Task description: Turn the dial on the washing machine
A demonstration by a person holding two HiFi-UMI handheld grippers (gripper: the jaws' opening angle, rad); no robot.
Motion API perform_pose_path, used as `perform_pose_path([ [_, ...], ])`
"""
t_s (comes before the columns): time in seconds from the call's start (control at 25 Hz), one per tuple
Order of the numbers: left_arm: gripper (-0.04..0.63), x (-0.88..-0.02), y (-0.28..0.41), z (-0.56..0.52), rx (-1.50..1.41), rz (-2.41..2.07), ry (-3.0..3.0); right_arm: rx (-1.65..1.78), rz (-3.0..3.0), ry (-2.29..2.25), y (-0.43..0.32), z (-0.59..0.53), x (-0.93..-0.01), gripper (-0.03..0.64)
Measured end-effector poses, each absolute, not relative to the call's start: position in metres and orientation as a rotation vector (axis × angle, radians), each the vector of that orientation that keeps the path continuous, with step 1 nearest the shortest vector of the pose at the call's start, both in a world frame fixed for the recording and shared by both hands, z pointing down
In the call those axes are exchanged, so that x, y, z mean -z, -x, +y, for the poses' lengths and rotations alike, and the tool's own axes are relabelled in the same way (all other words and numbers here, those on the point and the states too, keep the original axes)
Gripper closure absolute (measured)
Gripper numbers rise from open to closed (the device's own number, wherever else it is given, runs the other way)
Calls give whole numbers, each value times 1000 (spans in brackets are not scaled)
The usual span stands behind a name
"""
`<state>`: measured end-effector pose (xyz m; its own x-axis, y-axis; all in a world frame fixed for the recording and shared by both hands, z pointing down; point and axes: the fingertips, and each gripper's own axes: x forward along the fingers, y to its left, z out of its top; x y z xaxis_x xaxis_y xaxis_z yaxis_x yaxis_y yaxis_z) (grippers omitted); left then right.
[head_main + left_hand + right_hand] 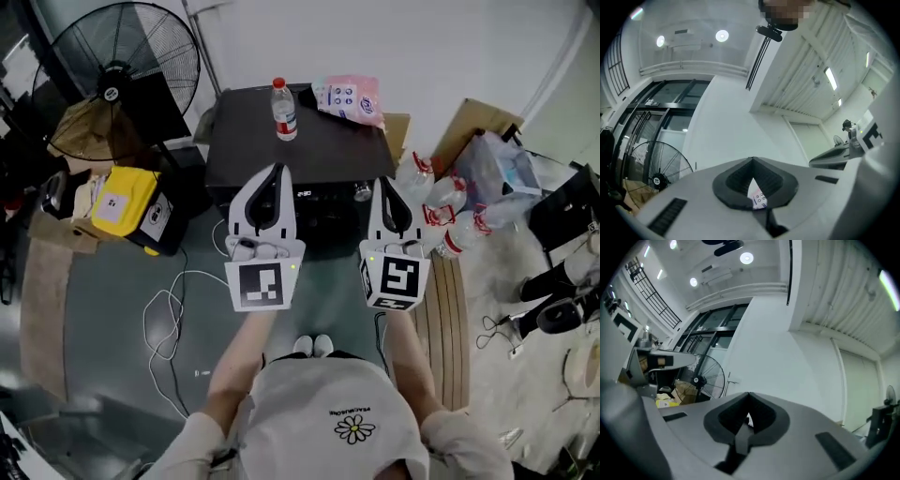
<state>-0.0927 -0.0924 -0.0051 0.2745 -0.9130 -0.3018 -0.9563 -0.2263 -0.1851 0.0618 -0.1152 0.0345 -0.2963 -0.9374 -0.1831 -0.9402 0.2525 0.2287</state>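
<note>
The black washing machine [323, 150] stands on the floor ahead of me, seen from above. Its front panel carries a lit display and a small round silvery knob [363, 192] towards the right. Both grippers are held up high between my head and the machine, well clear of it. My left gripper [275, 171] is shut, jaws meeting at the tip with nothing in them, as the left gripper view [752, 160] confirms. My right gripper [386, 182] is also shut and empty, its jaws touching in the right gripper view [749, 394]. Both gripper views look slightly upward at a white wall and ceiling.
A water bottle [284, 110] and a pink pack [349, 97] rest on the machine's top. A large black fan [122, 66] and a yellow box [122, 199] stand at the left. Plastic bottles [441, 202] and bags lie at the right, and white cables [169, 319] trail on the floor.
</note>
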Motion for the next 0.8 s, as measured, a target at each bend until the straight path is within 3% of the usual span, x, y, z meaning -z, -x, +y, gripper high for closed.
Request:
perform_pose_path([
  [0.8, 597, -67, 116, -44, -73, 1767, 2274, -469, 2613, 1796, -31, -53, -85, 612],
])
